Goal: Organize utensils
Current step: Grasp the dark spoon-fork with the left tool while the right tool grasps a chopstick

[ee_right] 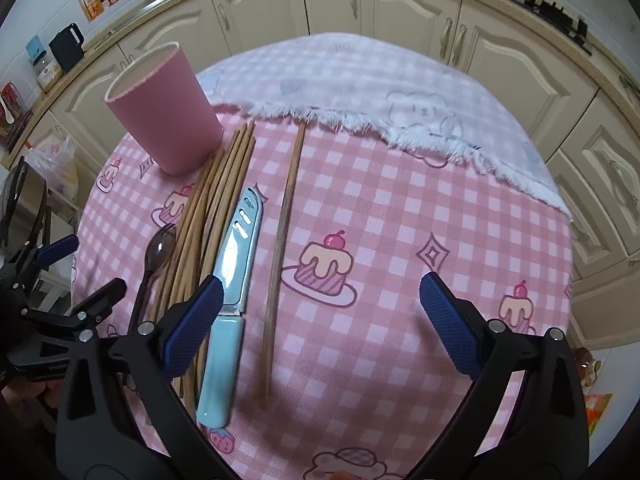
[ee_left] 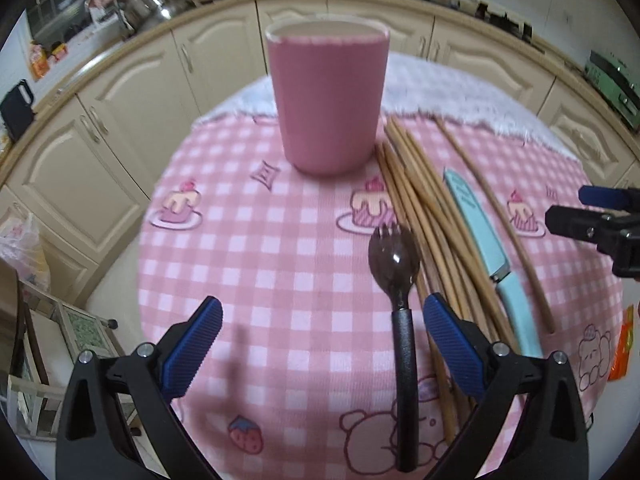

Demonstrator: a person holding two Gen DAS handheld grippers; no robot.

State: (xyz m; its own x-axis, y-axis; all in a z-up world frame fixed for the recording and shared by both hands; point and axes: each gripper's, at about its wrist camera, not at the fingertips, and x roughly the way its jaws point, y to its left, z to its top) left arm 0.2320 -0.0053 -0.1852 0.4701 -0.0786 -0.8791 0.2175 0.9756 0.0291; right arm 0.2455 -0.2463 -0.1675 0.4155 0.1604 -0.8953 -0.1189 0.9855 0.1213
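Note:
A pink cup stands upright at the far side of the round table. Beside it lie several wooden chopsticks, a black spork, a light blue knife and one chopstick apart. My left gripper is open above the cloth, with the spork's handle just inside its right finger. My right gripper is open and empty above the cloth, right of the knife and the single chopstick.
The pink checked tablecloth covers the table; its white fringed edge is folded over at the far side. Cream kitchen cabinets curve behind. A plastic bag and a rack stand at the left, below the table's edge.

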